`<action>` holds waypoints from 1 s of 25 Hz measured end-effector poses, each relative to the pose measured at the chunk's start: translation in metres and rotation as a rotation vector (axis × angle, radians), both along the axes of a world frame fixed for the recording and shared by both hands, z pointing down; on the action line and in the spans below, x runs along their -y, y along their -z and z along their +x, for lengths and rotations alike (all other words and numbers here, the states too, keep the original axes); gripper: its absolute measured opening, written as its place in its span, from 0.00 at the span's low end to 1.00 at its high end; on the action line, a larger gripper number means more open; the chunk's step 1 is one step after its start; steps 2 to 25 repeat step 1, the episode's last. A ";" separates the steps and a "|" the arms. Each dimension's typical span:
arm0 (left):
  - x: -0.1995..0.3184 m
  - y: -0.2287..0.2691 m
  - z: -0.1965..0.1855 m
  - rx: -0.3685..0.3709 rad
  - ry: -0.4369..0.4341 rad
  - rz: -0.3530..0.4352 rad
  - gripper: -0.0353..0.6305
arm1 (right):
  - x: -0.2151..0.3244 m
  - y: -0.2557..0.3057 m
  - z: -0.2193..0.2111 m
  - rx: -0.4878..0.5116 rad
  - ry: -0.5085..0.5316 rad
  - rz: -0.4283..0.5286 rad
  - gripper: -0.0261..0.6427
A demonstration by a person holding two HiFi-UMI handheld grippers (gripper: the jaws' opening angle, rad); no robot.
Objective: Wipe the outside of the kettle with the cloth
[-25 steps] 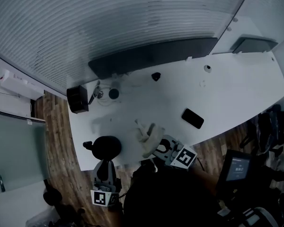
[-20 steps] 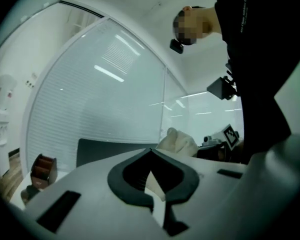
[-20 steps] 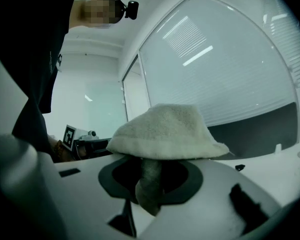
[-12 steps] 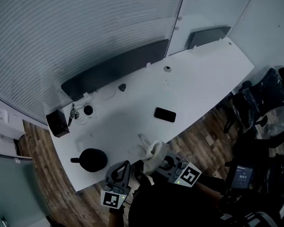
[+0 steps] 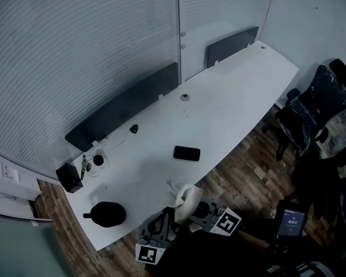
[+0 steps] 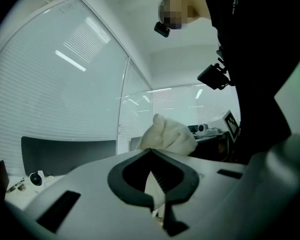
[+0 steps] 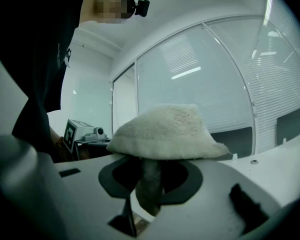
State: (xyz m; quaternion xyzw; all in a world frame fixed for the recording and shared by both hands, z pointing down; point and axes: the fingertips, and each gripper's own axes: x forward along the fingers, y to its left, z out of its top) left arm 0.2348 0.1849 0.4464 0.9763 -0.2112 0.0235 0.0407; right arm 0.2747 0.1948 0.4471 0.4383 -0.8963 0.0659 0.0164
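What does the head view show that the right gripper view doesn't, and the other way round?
Only the head view shows the black kettle near the table's left end, a dark phone lying flat, and office chairs on the wooden floor. Only the right gripper view shows, close up, the right gripper shut on the cloth, and the camera on the person's head. Both show the pale cloth, the white table and the slatted blinds.
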 end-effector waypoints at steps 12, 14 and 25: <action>-0.003 -0.001 0.009 0.003 0.023 0.002 0.06 | -0.005 -0.001 0.011 -0.004 0.001 0.000 0.17; -0.003 -0.001 0.009 0.003 0.023 0.002 0.06 | -0.005 -0.001 0.011 -0.004 0.001 0.000 0.17; -0.003 -0.001 0.009 0.003 0.023 0.002 0.06 | -0.005 -0.001 0.011 -0.004 0.001 0.000 0.17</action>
